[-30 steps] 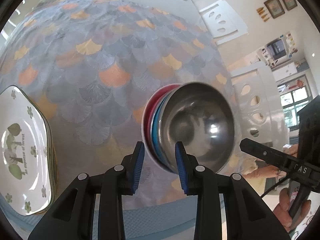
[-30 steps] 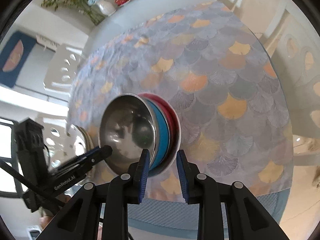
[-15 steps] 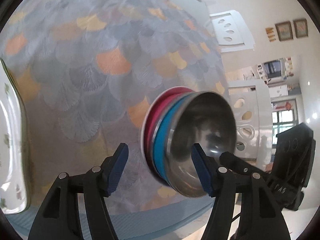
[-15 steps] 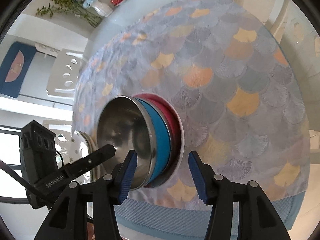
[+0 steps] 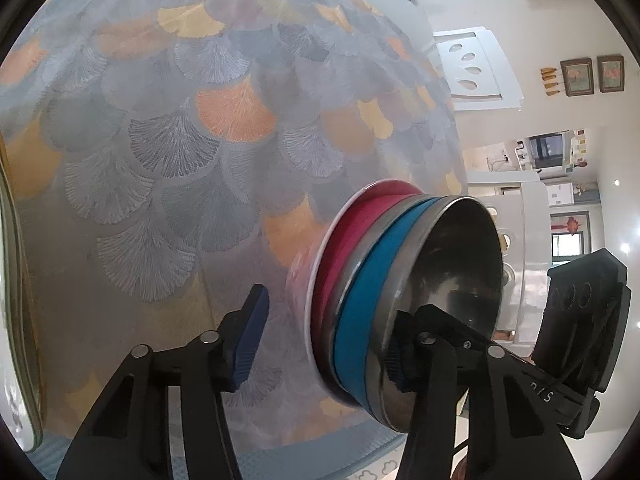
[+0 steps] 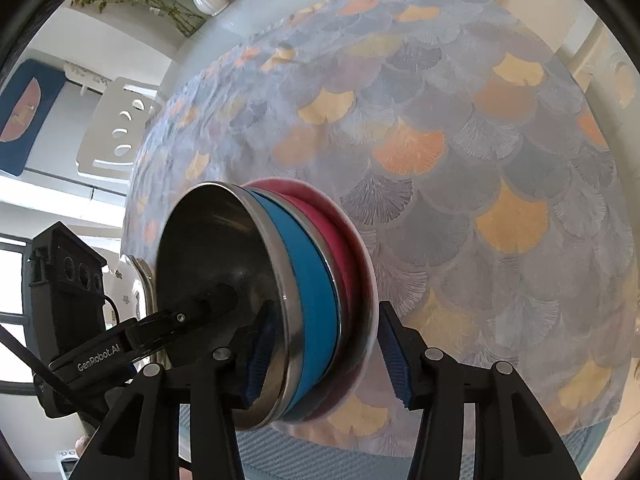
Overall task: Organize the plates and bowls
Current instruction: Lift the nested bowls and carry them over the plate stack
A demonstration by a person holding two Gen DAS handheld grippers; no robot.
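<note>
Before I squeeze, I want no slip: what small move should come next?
Probably close both tools on the bowl stack. The left tool and right tool are open, each straddling the stack's rim from opposite sides, with gaps beside their pads.

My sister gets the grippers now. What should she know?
Left gripper: jaws open, straddling the near rim of the bowl stack, one finger inside the steel bowl.
Right gripper: jaws open, straddling the same stack from the other side.
Stack on the patterned tablecloth: red bowl at the bottom, blue bowl, steel bowl on top.
Done: bowls nested.
Left: probably close both and move the stack; a white plate waits at the left.
</note>
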